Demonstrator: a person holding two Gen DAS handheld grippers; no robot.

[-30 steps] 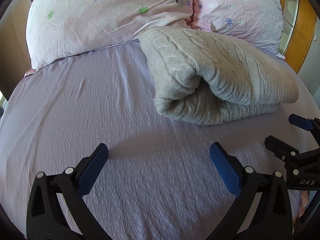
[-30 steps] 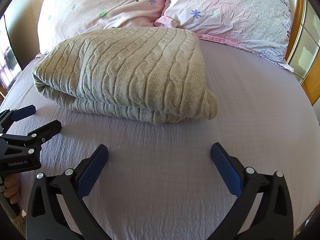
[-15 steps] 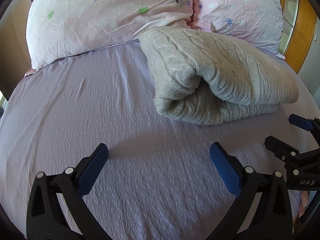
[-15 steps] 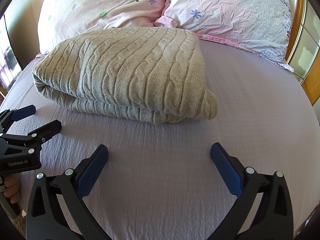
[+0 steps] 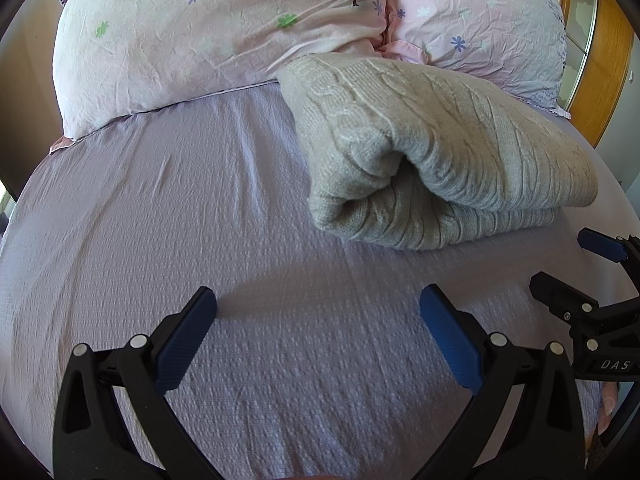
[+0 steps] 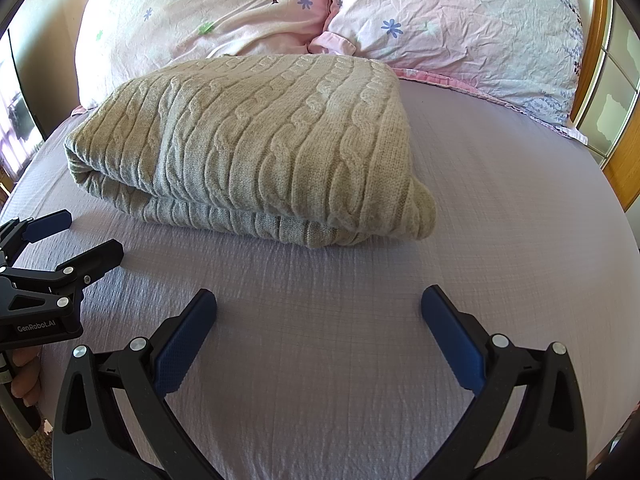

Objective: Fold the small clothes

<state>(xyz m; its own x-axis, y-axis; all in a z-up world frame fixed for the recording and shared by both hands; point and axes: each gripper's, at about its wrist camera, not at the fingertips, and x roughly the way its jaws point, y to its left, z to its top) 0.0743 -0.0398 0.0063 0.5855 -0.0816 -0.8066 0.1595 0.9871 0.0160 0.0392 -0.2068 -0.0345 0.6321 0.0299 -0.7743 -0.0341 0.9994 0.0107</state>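
Observation:
A beige cable-knit sweater (image 5: 440, 152) lies folded into a thick bundle on the lilac bed sheet (image 5: 180, 220); it also shows in the right wrist view (image 6: 260, 148). My left gripper (image 5: 318, 312) is open and empty, over bare sheet in front of the sweater's left end. My right gripper (image 6: 318, 312) is open and empty, over the sheet in front of the sweater's right end. Each gripper also shows at the edge of the other's view, the right one (image 5: 560, 264) and the left one (image 6: 76, 232), both apart from the sweater.
Two pink floral pillows (image 6: 208, 20) (image 6: 460, 28) lean at the head of the bed behind the sweater. A wooden frame (image 5: 600, 60) stands at the far right. The lilac sheet (image 6: 500, 220) extends around the sweater.

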